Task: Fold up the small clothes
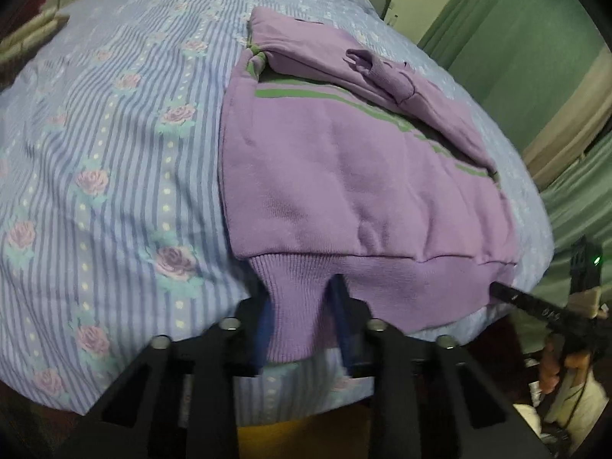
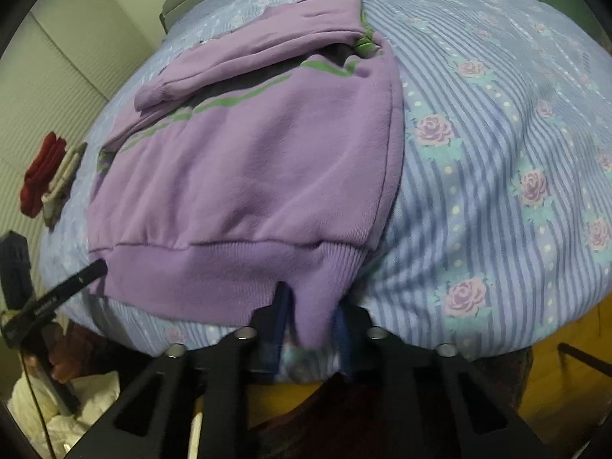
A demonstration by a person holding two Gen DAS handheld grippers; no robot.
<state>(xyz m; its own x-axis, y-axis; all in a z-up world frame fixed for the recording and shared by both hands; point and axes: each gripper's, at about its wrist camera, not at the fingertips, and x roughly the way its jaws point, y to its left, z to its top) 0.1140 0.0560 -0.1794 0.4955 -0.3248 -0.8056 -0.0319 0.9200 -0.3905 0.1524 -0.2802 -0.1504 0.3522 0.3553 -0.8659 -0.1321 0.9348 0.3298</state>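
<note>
I had the left gripper [image 1: 302,321] clamped on the sweater [image 1: 344,176], its blue pads [image 1: 264,329] pinching the ribbed hem [image 1: 290,294] at the near left corner, so the rib bunched up between them. The right gripper [image 2: 310,317] was likewise narrowed onto the hem at the near right corner, a tongue of purple rib squeezed between its pads [image 2: 277,313]. Each wrist view also caught the other gripper's black finger at the far end of the hem.

The sweater lay on the bed [image 1: 114,153], over a blue striped sheet with roses, its hem at the near edge. It was purple with green stripes [image 1: 306,93] across the chest. Both sleeves [image 2: 244,57] were already folded in across the upper body, one cuff [image 1: 367,63] lying on top.

In the right wrist view, something red [image 2: 40,179] with a pale item beside it sat at the bed's far left edge; I could not tell what they were. A green curtain [image 1: 535,38] hung beyond the bed in the left view.
</note>
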